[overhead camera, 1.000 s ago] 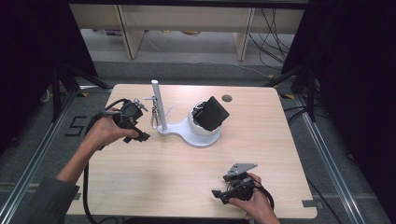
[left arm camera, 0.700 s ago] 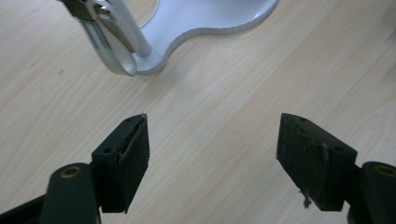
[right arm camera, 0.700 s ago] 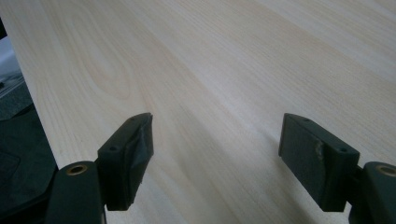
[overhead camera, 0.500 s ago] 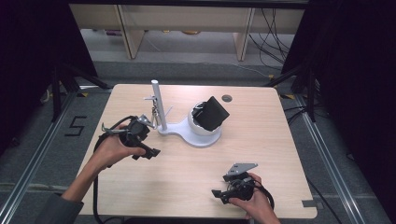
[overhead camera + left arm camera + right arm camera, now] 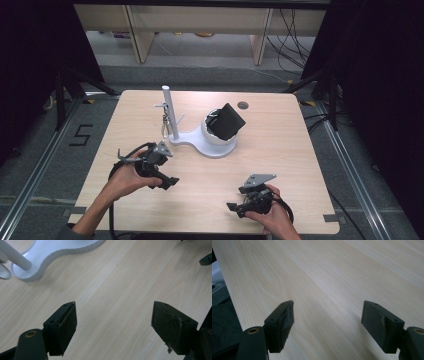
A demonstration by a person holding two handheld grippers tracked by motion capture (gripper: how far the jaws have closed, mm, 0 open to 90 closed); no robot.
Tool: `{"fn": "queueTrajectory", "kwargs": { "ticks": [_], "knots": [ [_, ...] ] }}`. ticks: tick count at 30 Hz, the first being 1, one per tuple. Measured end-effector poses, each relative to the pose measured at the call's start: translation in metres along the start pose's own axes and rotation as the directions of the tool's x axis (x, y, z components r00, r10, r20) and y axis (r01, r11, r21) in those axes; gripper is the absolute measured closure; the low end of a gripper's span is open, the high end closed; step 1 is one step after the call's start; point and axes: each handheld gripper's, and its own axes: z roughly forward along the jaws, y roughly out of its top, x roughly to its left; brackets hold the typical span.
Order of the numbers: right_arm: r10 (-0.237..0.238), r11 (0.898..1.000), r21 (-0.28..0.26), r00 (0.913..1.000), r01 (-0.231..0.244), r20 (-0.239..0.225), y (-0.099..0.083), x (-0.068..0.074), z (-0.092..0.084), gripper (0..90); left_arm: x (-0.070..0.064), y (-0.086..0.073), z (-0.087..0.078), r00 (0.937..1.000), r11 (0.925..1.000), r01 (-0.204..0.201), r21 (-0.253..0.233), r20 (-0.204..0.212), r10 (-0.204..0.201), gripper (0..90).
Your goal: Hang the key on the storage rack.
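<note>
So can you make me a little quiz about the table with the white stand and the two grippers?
1. True or false: the left gripper is holding the keyring.
2. What leans in the round cup of the white stand? A) a black boxy thing B) a red ball C) a spoon
3. Fill in: the keyring hangs from the stand's white ____.

Key
1. False: both the left gripper and the right gripper are open, with only bare table between their jaws.
2. A, the black boxy thing.
3. Post.
</note>
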Motion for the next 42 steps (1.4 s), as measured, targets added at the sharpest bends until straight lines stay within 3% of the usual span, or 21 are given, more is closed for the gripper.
{"fn": "queueTrajectory", "kwargs": {
  "ticks": [5,6,8,10,12,20,22,34,36,39,42],
  "knots": [
    [-0.015,1.0,-0.003,0.9999,0.015,0.0,0.001,0.001,0.001,27.2,-0.006,-0.011,0.006,1.0,1.0,-0.001,-0.005,0.009,0.001,20.3],
    [-0.011,1.0,-0.014,0.9999,0.011,-0.006,0.001,0.002,0.003,27.2,-0.008,-0.017,0.009,1.0,0.9993,0.0,-0.038,0.003,0.0,20.3],
    [-0.016,1.0,0.007,0.9999,0.016,-0.006,0.002,0.002,0.003,27.2,-0.009,-0.022,0.012,1.0,0.9984,0.007,-0.057,0.005,-0.006,20.3],
    [-0.014,1.0,0.009,0.9999,0.015,-0.005,0.003,0.002,0.004,27.2,-0.008,-0.025,0.013,0.9999,0.9997,-0.015,-0.02,-0.005,0.015,20.2],
    [-0.027,1.0,0.01,0.9996,0.027,-0.006,0.003,0.003,0.004,27.2,-0.008,-0.028,0.013,0.9998,0.998,0.011,-0.062,-0.018,-0.012,20.3],
    [-0.029,1.0,0.001,0.9996,0.029,-0.005,0.004,0.008,0.006,27.3,-0.01,-0.042,0.019,0.9996,0.9979,0.011,-0.064,-0.024,-0.012,20.6],
    [-0.037,0.999,0.016,0.9993,0.037,-0.006,0.004,0.008,0.005,27.3,-0.016,-0.048,0.026,0.9998,0.9959,0.016,-0.089,-0.006,-0.017,20.4],
    [-0.037,0.999,0.01,0.9993,0.037,-0.005,0.003,0.008,0.005,27.2,-0.039,-0.061,0.042,0.9999,0.9941,0.003,-0.108,0.01,-0.002,19.5],
    [-0.042,0.999,0.009,0.9991,0.042,-0.003,0.004,0.009,0.004,27.2,-0.044,-0.066,0.045,0.9996,0.9937,-0.005,-0.112,0.028,0.008,19.1],
    [-0.037,0.999,0.011,0.9993,0.037,-0.003,0.004,0.01,0.004,27.2,-0.049,-0.071,0.046,0.9999,0.9924,0.006,-0.123,0.016,-0.004,19.0],
    [-0.038,0.999,0.013,0.9993,0.038,-0.007,0.004,0.009,0.004,27.2,-0.052,-0.076,0.046,0.9999,0.9924,-0.009,-0.123,0.003,0.01,19.0]
  ]
}}
